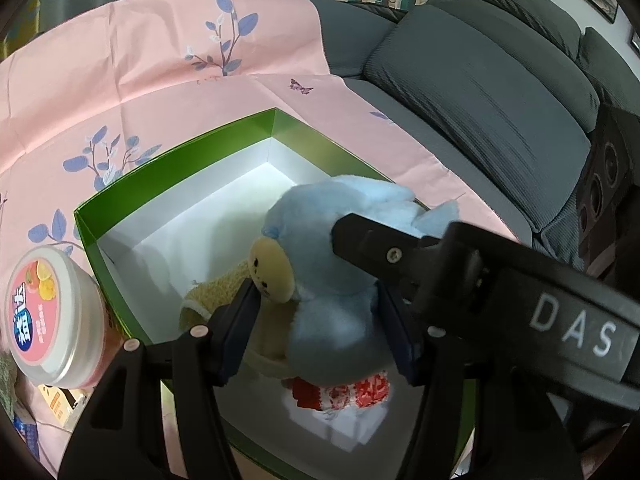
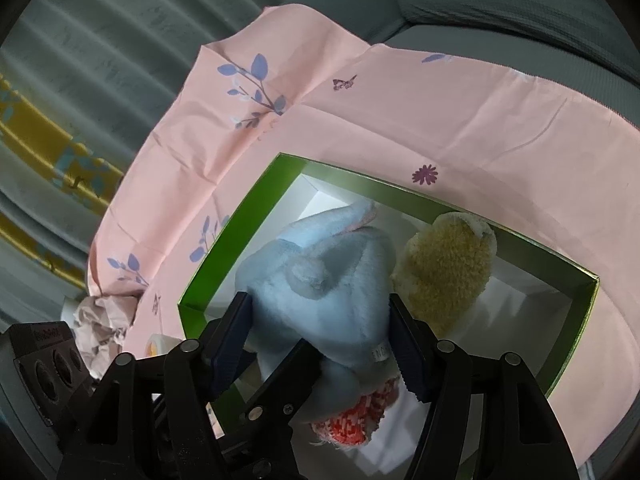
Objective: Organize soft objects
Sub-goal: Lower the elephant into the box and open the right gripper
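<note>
Plush (image 1: 332,264) in pale blue stood inside the box (image 1: 176,152), beside a tan toy (image 2: 444,276), likely being seated there. Left gripper (image 1: 320,328) and right gripper (image 2: 320,336) both flanked it, jaws wide, contact unclear. "DAS" showed on one gripper; the tub (image 1: 48,316) bore Chinese characters.

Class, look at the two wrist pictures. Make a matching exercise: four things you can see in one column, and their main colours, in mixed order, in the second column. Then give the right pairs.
Things:
1. plush toy
2. box
3. cloth
4. sofa

Colours:
A. grey
B. pink with blue leaves
C. light blue
D. green outside, white inside

Pairs: 1-C, 2-D, 3-B, 4-A
</note>
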The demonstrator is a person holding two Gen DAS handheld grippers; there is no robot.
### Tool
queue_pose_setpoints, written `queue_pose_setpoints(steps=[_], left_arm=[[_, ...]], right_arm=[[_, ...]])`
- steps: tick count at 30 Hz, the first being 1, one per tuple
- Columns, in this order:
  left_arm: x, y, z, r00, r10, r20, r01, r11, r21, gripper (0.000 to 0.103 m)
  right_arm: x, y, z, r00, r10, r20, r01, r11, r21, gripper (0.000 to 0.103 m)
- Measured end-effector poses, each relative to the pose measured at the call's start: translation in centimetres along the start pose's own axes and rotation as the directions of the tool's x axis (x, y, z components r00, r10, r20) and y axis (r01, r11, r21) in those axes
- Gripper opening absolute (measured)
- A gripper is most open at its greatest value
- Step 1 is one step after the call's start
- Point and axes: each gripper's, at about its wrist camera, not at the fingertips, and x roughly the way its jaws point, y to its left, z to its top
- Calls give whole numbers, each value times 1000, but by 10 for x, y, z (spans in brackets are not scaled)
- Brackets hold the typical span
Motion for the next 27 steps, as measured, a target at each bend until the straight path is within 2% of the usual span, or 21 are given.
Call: queue_pose_setpoints(steps=[10,17,21,24,27], left_arm=[[-1,3,-2,1000,-10,-3,10,1000,-19,64],[-12,-5,-2,1000,12,15,-13,1000,22,64],[-23,-7,-3,1000,18,25,-20,999,42,68],[-35,-5,-5,999,26,43,-28,999,46,78],[-47,-2,-6,999,19,46,-21,999,37,78]], right_arm=[[1,-2,0,1000,3,4,-3,1000,4,69],[-4,-1,-3,1000,15,13,-15,1000,3,71],[-12,-1,-5,999,18,28,-18,1000,-2,71],[-18,0,-7,999,6,36,-6,1000,-4,71],[-26,2,-10,999,9,50,-8,1000,-8,71]])
